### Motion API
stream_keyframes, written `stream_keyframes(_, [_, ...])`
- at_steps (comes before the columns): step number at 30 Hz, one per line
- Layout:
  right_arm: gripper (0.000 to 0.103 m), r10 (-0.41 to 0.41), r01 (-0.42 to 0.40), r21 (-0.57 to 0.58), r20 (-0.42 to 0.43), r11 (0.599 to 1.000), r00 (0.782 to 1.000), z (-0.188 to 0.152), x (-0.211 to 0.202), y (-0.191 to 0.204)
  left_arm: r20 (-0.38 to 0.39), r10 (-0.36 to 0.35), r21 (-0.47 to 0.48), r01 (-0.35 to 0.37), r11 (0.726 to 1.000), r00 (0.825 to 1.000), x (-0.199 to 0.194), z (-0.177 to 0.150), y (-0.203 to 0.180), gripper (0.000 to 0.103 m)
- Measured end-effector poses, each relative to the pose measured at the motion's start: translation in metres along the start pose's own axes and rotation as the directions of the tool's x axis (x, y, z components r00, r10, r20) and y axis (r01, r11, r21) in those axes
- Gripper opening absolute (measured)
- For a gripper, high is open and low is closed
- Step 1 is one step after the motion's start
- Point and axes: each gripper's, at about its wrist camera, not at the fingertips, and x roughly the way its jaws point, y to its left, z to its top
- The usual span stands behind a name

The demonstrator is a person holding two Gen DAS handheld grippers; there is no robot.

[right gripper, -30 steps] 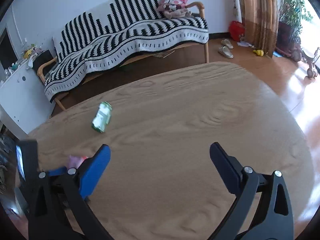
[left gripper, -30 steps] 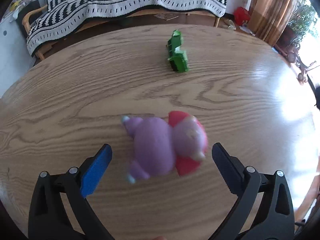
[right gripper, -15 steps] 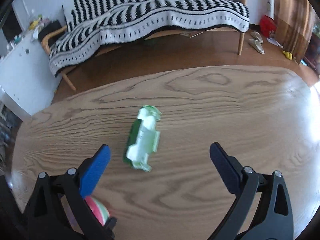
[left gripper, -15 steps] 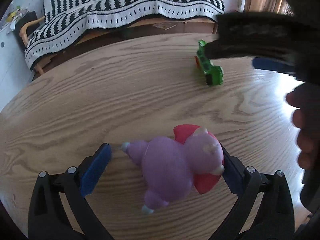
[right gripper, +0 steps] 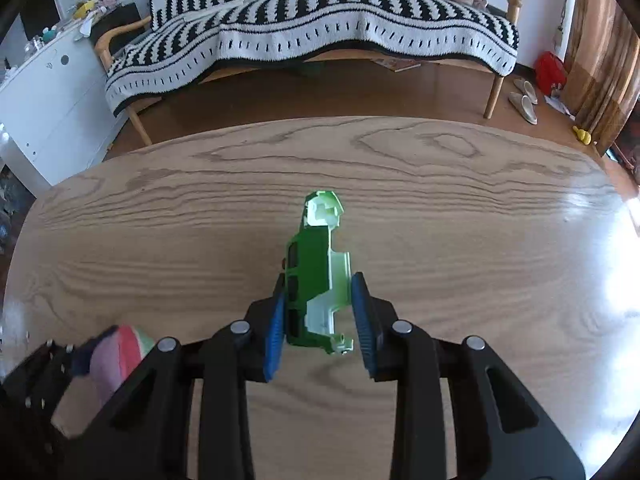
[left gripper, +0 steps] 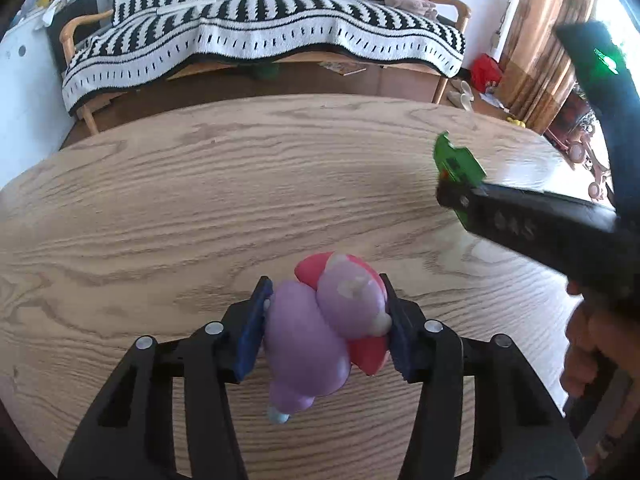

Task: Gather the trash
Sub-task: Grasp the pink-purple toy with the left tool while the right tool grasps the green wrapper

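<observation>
Both tongs clamped on items over the wooden bench [left gripper: 200, 200].
Left tongs [left gripper: 326, 324] squeeze a purple-and-red plush toy [left gripper: 320, 332] at 6 o'clock; right tongs [right gripper: 318, 320] pinch a green plastic piece [right gripper: 316, 276], seen at 3 o'clock from the left camera.

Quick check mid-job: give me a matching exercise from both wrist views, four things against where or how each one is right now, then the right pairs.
Things:
1. purple and red plush toy
2. green plastic toy piece
3. black-and-white striped blanket
4. pair of pale slippers

Places or states:
A. on the floor by the sofa's right leg
B. clamped in the right gripper
C. draped over the wooden sofa
D. clamped in the left gripper

Pairs: 1-D, 2-B, 3-C, 4-A
</observation>
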Motion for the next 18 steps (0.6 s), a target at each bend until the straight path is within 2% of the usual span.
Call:
stream_keyframes(6, [0.031, 0.006, -0.007, 0.004, 0.036, 1.0, 0.999, -0.027, -0.052, -0.009, 0.061, -0.021, 0.016, 0.02, 1.0, 0.998, -0.037, -0.004, -0.02, 0.05])
stream_keyframes(11, [0.031, 0.012, -0.012, 0.003, 0.088, 1.0, 0.996, -0.053, -0.113, -0.018, 0.113, -0.051, 0.043, 0.046, 0.998, 0.992, -0.079, -0.019, -0.05, 0.05])
stream_keyframes(18, [0.031, -0.013, 0.008, 0.025, 0.185, 1.0, 0.983, -0.112, -0.215, -0.047, 0.189, -0.098, 0.116, 0.077, 0.99, 0.977, -0.151, -0.064, -0.102, 0.05])
